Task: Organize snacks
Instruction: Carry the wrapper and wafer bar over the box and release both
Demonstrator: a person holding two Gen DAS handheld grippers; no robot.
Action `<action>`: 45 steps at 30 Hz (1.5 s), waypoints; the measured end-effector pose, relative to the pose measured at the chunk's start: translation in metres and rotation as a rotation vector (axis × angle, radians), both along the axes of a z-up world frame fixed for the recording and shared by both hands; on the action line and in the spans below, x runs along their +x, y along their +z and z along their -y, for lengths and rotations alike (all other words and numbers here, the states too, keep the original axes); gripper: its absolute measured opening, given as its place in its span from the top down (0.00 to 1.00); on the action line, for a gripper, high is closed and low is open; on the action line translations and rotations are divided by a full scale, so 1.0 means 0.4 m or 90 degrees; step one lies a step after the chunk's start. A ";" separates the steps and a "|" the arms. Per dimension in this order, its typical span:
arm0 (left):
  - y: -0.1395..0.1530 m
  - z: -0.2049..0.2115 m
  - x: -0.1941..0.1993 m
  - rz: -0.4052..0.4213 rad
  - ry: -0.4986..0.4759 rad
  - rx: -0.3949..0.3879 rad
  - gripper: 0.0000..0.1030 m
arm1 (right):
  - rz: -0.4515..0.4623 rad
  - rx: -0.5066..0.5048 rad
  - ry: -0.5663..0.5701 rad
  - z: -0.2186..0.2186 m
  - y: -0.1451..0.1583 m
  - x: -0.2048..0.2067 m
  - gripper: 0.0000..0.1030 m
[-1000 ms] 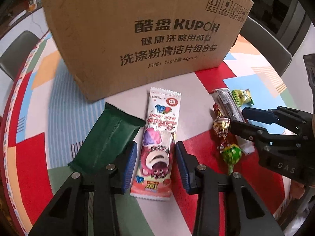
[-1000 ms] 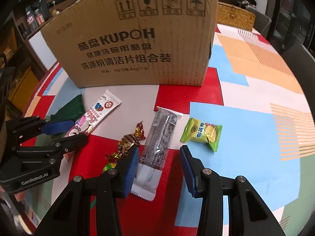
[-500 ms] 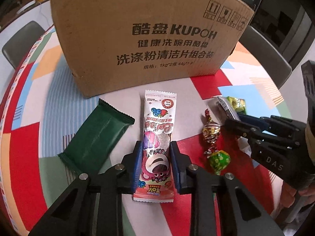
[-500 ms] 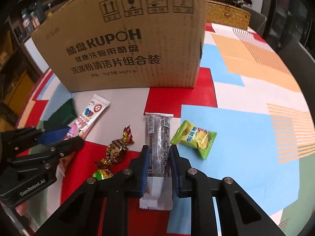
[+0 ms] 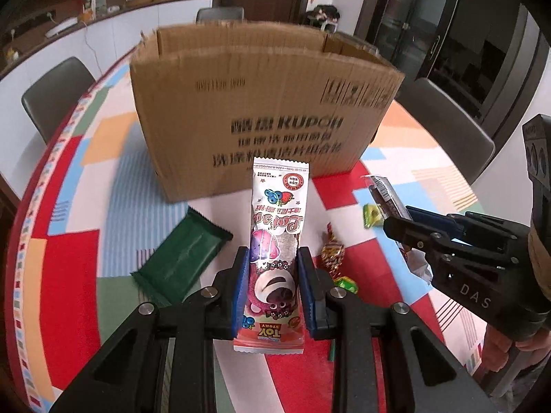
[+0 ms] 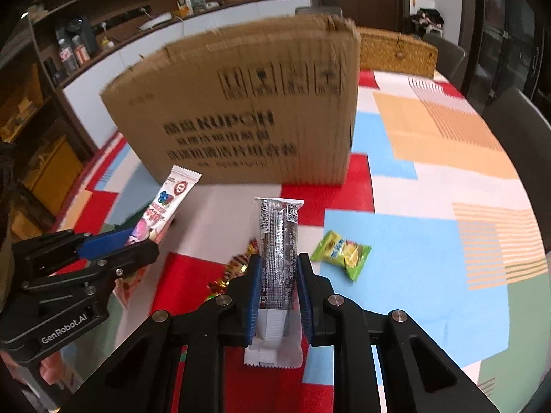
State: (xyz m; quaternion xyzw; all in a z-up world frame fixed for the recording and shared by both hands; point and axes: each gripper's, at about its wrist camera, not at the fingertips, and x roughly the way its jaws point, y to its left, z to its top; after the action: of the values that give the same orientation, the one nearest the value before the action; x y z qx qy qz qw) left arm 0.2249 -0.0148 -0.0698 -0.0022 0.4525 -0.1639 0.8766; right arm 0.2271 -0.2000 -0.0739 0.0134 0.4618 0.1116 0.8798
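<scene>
My left gripper (image 5: 272, 285) is shut on a pink and white cartoon snack bar (image 5: 277, 227), lifted off the table and pointing at the open cardboard box (image 5: 261, 117). My right gripper (image 6: 277, 289) is shut on a long dark snack bar (image 6: 277, 237) with a white end, also raised in front of the box (image 6: 241, 113). Each gripper shows in the other's view, the right gripper (image 5: 401, 222) at the right and the left gripper (image 6: 137, 241) at the left, each with its bar in the jaws.
On the patterned table lie a dark green packet (image 5: 180, 258), a red and gold wrapped candy (image 5: 332, 251), a green candy (image 5: 346, 284) and a yellow-green packet (image 6: 341, 253). A woven basket (image 6: 396, 53) stands behind the box. Chairs ring the table.
Both grippers closed on their bars and lifted them off the table. The box now sits lower in both views, with its open top showing in the left wrist view.
</scene>
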 end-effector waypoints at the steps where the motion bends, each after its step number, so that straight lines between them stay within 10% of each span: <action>1: 0.009 0.001 -0.002 0.006 0.000 -0.001 0.73 | 0.007 0.002 0.001 -0.002 0.010 -0.002 0.79; 27: 0.300 -0.017 0.013 0.201 0.032 -0.026 0.73 | 0.194 0.028 0.022 -0.012 0.277 0.021 0.79; 45: 0.326 -0.038 0.192 0.189 0.052 -0.021 0.73 | 0.210 0.009 0.044 -0.042 0.344 0.205 0.79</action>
State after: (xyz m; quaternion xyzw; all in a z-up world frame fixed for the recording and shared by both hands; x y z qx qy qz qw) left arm 0.3016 0.0003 0.0606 -0.0106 0.3145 -0.1339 0.9397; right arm 0.3092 -0.1833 0.0639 -0.0150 0.3108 0.1458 0.9391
